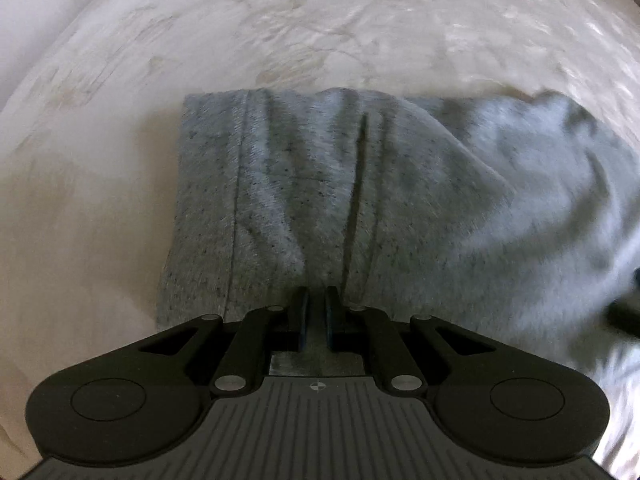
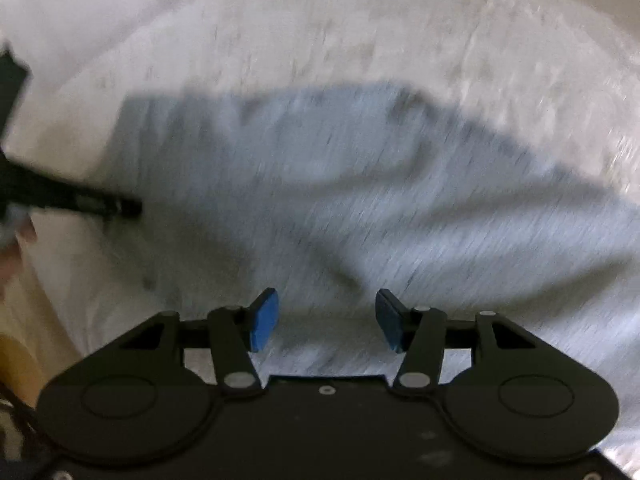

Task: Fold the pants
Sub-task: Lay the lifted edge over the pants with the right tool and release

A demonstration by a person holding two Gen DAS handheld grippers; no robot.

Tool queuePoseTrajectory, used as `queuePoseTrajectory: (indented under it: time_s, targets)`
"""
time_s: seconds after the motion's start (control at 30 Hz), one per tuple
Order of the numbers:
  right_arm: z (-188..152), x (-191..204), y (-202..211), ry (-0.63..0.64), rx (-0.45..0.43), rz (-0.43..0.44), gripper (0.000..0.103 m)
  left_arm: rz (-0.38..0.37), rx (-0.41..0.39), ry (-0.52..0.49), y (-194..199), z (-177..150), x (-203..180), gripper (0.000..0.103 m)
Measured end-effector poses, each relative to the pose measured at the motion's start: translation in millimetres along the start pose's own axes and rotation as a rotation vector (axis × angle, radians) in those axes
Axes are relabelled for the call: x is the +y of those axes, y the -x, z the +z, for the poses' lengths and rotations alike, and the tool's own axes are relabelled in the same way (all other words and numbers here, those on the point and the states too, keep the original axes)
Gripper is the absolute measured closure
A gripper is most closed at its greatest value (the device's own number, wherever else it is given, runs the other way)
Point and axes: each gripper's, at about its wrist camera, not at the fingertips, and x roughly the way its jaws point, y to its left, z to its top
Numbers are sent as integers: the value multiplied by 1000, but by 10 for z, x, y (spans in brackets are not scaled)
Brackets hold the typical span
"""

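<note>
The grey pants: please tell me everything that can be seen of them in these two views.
The grey pants look like soft heathered knit with dark flecks, seams running lengthwise. They lie rumpled, partly folded, on a pale patterned bedcover. The left gripper has its jaws shut on their near edge. The right gripper hangs open above the cloth; that view is blurred.

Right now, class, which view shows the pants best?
The left wrist view: the grey pants are sharp there, with seams and folded edges clear, pinched by the left gripper. The right wrist view shows them only as a motion-blurred grey mass beyond the open right gripper.
</note>
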Motion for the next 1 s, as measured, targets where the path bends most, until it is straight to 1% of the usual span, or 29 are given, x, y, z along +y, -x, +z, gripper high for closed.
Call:
queuePoseTrajectory:
  time_s: [0.03,0.1,0.2,0.27,0.33,0.43,0.5,0.57,0.63,0.67,0.7,0.73,0.77,0.87,1.0]
  targets:
    - [73,-77,76,2,-41,4,42,4,2,34,-6,10,6,95]
    - [243,-240,204,-2,-121,12,35,10,-5,88,-10,0,28,95]
    - [598,-504,219,4,-168,46,35,25,-27,97,1,-59,45,95]
    - [812,-643,162,21,-165,69,35,40,-41,77,17,-86,8,95]
    - [1070,-756,8,40,-124,115,41,53,-50,43,27,-117,-21,95]
    - [1323,-852,-246,54,-102,125,42,71,-49,-26,108,-77,-91,95]
    - [1461,-895,-433,55,-78,127,42,64,-81,-50,203,-3,-127,94]
    - [1565,-923,-595,50,-50,140,42,37,-126,-57,295,108,-129,94]
    - [1578,-889,-692,39,-16,158,42,22,-149,-47,311,262,-119,94]
    - [1592,-901,-757,36,5,168,45,16,-150,-37,295,330,-108,94]
    - [1579,-898,-784,38,30,184,55,6,-152,-21,278,420,-118,94]
    - [1557,-875,-831,45,61,209,69,-9,-156,-4,262,498,-122,94]
    - [1519,-838,-852,58,81,232,72,-22,-159,8,254,539,-120,94]
    - [1312,-664,-747,127,83,266,72,-26,-147,17,101,691,-121,94]
    - [1002,-477,-699,158,100,294,60,-5,-100,-8,-84,638,-160,92]
